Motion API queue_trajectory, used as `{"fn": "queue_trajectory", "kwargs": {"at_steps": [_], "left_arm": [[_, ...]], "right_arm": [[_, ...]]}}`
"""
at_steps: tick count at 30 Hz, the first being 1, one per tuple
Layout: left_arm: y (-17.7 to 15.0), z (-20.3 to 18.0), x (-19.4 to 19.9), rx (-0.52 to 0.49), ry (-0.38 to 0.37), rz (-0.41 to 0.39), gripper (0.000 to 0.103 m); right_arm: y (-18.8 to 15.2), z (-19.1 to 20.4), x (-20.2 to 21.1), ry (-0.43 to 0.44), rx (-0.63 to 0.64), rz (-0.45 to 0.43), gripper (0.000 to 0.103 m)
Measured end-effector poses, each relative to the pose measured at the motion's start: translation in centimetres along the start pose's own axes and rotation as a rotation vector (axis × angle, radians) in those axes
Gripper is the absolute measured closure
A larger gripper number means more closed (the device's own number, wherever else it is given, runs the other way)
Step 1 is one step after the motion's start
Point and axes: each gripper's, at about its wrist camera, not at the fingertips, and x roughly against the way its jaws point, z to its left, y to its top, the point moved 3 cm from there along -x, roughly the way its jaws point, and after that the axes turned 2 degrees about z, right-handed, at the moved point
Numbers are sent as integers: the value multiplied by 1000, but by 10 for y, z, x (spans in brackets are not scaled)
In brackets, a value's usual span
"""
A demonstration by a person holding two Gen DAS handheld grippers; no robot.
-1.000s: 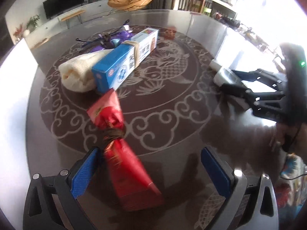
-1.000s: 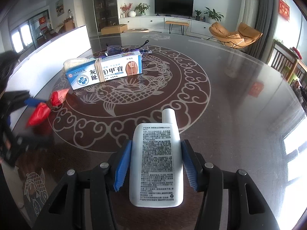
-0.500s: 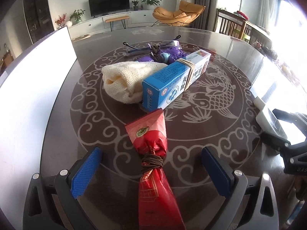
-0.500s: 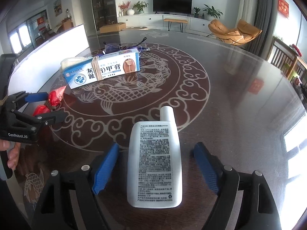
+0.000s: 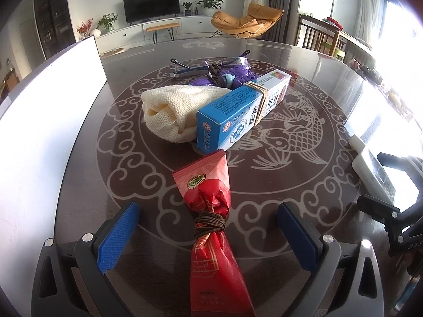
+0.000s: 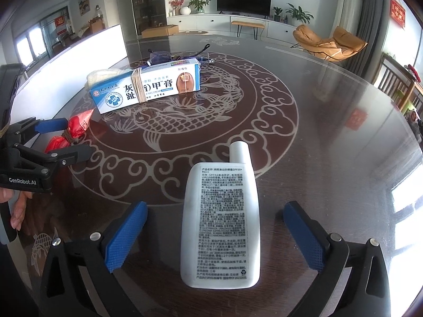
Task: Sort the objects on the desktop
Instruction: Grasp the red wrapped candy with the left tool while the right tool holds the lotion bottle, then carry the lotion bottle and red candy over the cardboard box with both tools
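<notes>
My left gripper (image 5: 208,235) is open, its blue pads on either side of a red packet (image 5: 211,227) tied with brown cord that lies on the dark table. My right gripper (image 6: 215,233) is open, its pads apart from a white bottle (image 6: 220,224) lying flat between them. Further off lie a blue box (image 5: 243,111) with a rubber band, a cream knitted cloth (image 5: 171,108), purple items (image 5: 232,75) and glasses (image 5: 201,66). The red packet (image 6: 71,132) and left gripper (image 6: 66,140) also show in the right wrist view, with the blue box (image 6: 148,88).
The round dark glass table (image 6: 330,121) has a pale fish pattern. A white board (image 5: 39,121) runs along its left side. The right gripper (image 5: 391,185) and the white bottle (image 5: 370,169) show at the right edge of the left wrist view.
My right gripper has opened and let go of the white bottle, which now lies on the table. My left gripper has swung so that the red packet lies centred between its pads.
</notes>
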Motion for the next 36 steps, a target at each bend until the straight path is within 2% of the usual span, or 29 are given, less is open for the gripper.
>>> {"fn": "queue_trajectory", "kwargs": {"at_steps": [15,17,20,21,22,23,24,25,26,28,31,36], "left_arm": [[-6,2,4,14,18,5,0],[-11,1,8,31,30,28,0],[-12,-3,8,1,13,46,0],[-12,-4,9,-1,14,40,19],[-10,-4,13,-4,11,11,39],[-7,-5,17,-10,9,-6,79],[-6,-4,18,-6,0,4,83],[-5,-3,18,3,-25,13,83],[-6,-3,20,9,-48,10,83],[-13,-2,30,11,-42,-12,83],[-26,0,54,38,-59,-62,83],[-30,17,106,119,-93,-148,83]], "right_arm": [[0,-1,-1,3,0,4,0],[2,-1,-2,22,24,40,0],[6,-3,-3,53,80,130,0],[6,-6,-3,54,81,146,0],[6,-9,0,47,74,140,9],[6,-12,4,41,61,129,30],[6,-14,9,41,48,126,45],[5,-18,12,24,33,138,51],[2,-22,15,44,13,140,51],[-3,-24,22,58,-1,131,51],[-7,-25,40,100,-41,78,51],[6,-16,74,151,-50,11,51]]}}
